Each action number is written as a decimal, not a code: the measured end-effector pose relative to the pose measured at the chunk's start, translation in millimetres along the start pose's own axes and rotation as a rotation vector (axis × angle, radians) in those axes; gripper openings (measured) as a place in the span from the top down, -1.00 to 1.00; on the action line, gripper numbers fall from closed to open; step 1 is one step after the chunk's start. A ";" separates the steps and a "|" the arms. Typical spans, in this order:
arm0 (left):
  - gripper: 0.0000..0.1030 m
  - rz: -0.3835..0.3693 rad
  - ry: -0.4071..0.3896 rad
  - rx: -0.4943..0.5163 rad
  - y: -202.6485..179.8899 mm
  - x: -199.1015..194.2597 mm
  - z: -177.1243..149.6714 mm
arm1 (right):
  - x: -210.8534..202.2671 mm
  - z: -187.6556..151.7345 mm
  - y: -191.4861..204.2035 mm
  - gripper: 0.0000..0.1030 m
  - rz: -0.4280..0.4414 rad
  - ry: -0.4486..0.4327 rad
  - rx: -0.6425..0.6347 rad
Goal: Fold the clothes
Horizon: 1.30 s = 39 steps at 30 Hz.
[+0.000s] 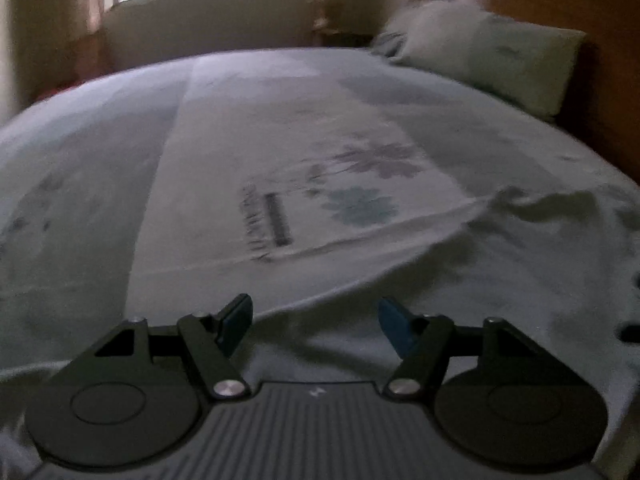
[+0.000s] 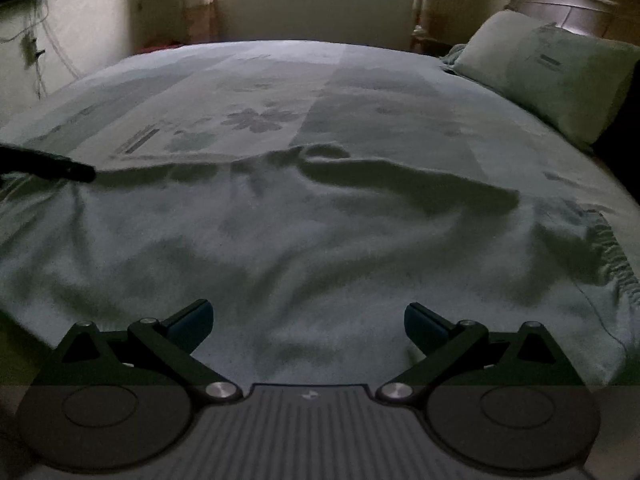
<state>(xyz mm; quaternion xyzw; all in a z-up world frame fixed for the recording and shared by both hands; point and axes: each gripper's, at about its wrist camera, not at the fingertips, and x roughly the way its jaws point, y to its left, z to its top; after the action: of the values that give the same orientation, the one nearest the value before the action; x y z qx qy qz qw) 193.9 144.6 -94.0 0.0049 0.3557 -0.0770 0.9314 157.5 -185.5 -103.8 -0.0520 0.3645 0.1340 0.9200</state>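
Left gripper (image 1: 316, 322) open, empty, low in frame; right gripper (image 2: 308, 330) spread wide over the rumpled pale garment (image 2: 320, 240) on the bed (image 2: 280, 76).

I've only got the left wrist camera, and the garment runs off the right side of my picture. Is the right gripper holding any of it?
Observer: No. The right gripper is open above the pale green garment, with nothing between its fingers.
Operator: Where does my left gripper sit against the garment?
Observer: A dark tip, likely one of the left gripper's fingers, shows at the garment's far left edge. I can't tell whether it touches.
Operator: Any landmark along the far edge?
Observer: What looks like the neck opening curls up near the middle of that edge.
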 end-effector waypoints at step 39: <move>-0.75 0.190 0.042 -0.173 39.3 -47.1 -55.2 | 54.2 65.3 26.0 -1.00 0.138 0.083 0.080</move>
<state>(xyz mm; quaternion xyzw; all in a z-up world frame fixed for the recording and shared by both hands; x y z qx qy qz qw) 128.5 193.5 -105.8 -0.0403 0.3785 0.0426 0.9238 230.8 -136.6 -93.3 0.0047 0.4104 0.1802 0.8939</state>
